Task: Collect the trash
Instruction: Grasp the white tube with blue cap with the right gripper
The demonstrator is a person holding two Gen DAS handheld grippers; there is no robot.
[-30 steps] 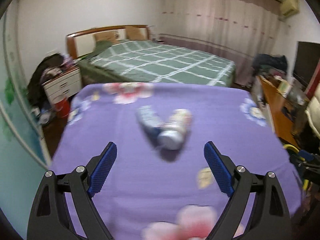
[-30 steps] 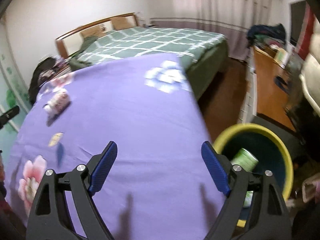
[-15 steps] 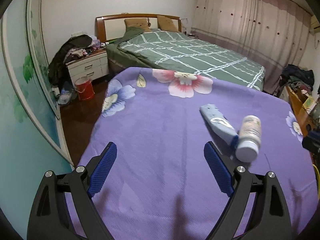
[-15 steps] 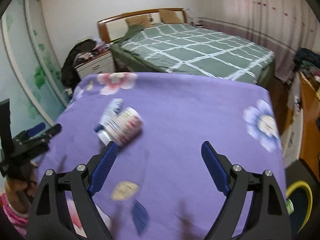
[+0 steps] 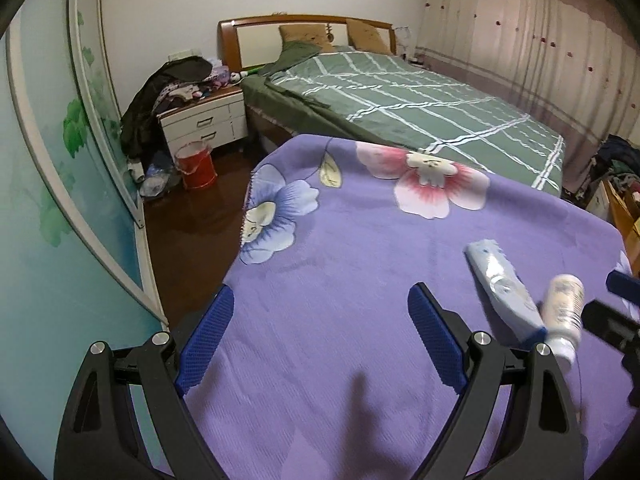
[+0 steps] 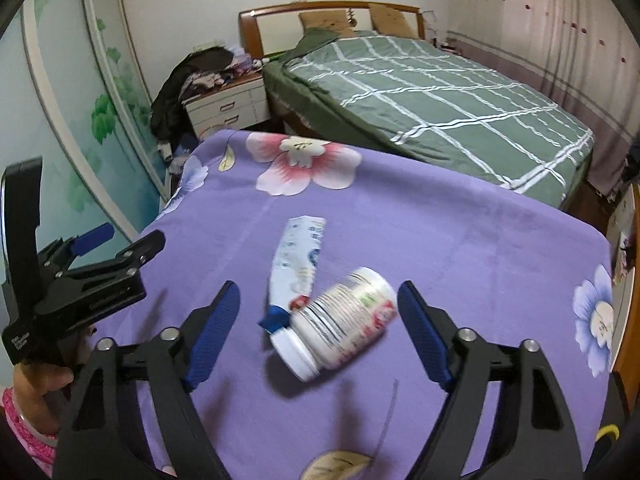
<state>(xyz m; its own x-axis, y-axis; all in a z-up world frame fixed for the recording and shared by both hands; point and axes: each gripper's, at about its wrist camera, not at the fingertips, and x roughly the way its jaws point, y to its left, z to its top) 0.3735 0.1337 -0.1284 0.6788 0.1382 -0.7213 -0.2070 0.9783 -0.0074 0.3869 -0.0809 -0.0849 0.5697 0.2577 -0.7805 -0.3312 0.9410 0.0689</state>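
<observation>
A white plastic bottle (image 6: 344,320) with a red and green label lies on its side on the purple flowered blanket (image 6: 460,240). A flattened pale blue tube (image 6: 298,260) lies against its cap end. My right gripper (image 6: 320,320) hovers over the bottle with its jaws closing; the bottle sits between the blue pads, untouched. My left gripper (image 5: 320,336) is open over bare blanket, with the tube (image 5: 504,284) and bottle (image 5: 562,312) off to its right. The right gripper's fingers (image 5: 616,308) show at that edge.
A green checked bed (image 5: 420,108) stands beyond the blanket. A white nightstand (image 5: 204,120) piled with clothes and a red bucket (image 5: 198,164) are at the back left. A hand (image 6: 36,380) holds the left gripper (image 6: 100,256). A yellow bin rim (image 6: 606,432) shows at the lower right.
The right gripper has swung left from the yellow bin to over the bottle and tube. The left gripper has shifted left, so both items now lie at its right edge.
</observation>
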